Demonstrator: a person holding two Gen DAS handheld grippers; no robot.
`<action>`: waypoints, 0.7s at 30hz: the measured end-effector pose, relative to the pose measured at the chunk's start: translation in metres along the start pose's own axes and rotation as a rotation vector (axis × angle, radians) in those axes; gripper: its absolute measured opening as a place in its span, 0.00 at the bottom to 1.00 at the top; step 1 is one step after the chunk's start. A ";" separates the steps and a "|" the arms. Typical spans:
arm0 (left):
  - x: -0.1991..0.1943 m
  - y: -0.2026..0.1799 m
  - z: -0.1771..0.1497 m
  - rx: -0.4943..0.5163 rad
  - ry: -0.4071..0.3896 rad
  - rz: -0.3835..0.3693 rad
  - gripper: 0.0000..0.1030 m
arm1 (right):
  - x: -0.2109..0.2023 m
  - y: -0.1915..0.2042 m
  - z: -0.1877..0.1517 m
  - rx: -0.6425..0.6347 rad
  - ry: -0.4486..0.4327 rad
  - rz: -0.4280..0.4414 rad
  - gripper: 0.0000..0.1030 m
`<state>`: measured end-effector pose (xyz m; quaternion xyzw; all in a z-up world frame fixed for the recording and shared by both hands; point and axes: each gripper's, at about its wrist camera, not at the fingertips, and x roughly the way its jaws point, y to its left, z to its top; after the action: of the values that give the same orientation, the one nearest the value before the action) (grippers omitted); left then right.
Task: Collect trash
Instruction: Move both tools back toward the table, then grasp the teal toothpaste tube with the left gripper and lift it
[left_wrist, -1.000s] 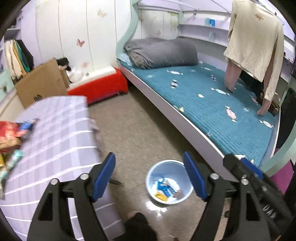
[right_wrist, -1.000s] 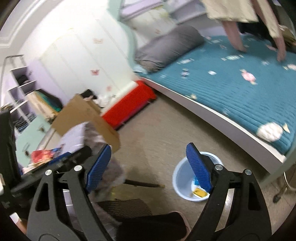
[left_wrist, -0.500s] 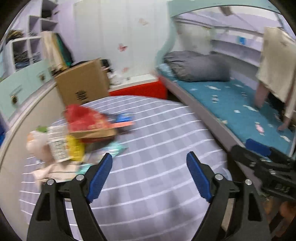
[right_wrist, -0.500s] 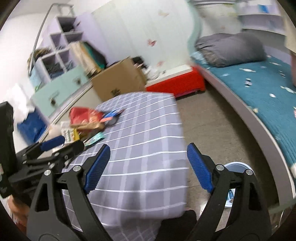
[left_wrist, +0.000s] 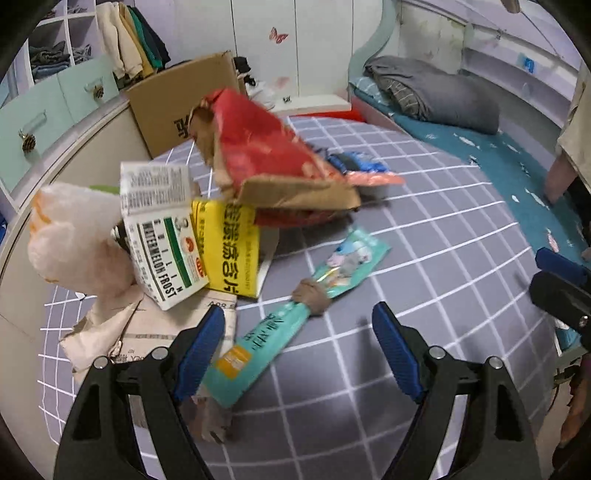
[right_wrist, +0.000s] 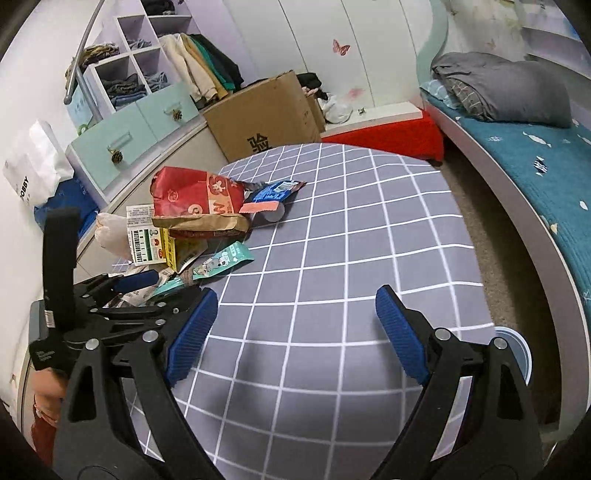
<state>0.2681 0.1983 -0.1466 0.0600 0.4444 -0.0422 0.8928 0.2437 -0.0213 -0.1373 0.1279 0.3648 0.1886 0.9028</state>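
Note:
A heap of trash lies on the grey checked table (left_wrist: 424, 258) (right_wrist: 332, 229): a red paper bag (left_wrist: 266, 151) (right_wrist: 199, 195), a white "Watermelon Frost" box (left_wrist: 162, 243), a yellow box (left_wrist: 229, 251), a teal wrapper (left_wrist: 295, 306) (right_wrist: 221, 262) and blue packets (left_wrist: 358, 162) (right_wrist: 277, 190). My left gripper (left_wrist: 297, 350) hangs open just above the teal wrapper, nothing between its pads. My right gripper (right_wrist: 293, 334) is open over bare tablecloth, to the right of the heap. The left gripper (right_wrist: 147, 284) shows in the right wrist view beside the heap. A pale blue bin (right_wrist: 517, 354) stands on the floor.
A cardboard box (left_wrist: 184, 99) (right_wrist: 266, 114) stands behind the table. A bed with a teal cover (left_wrist: 498, 166) (right_wrist: 535, 158) and a grey blanket (right_wrist: 506, 90) runs along the right. Mint drawers (right_wrist: 136, 129) and shelves line the left wall. A red bench (right_wrist: 391, 133) sits at the back.
Both views have swung from the floor and the bin to the table. The left gripper has closed in on the trash heap; the right one now hangs over the tablecloth. Both stay open.

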 end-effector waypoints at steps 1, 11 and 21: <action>0.003 0.002 0.000 -0.002 0.004 -0.003 0.77 | 0.003 0.001 0.000 -0.002 0.004 -0.001 0.83; 0.002 -0.006 -0.005 0.071 0.003 -0.038 0.20 | 0.016 0.005 0.005 -0.002 0.019 0.007 0.83; -0.053 -0.020 -0.003 0.005 -0.147 -0.157 0.20 | 0.016 -0.003 0.023 0.007 -0.007 0.006 0.83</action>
<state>0.2314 0.1802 -0.1077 0.0241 0.3812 -0.1174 0.9167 0.2707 -0.0189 -0.1319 0.1328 0.3620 0.1898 0.9029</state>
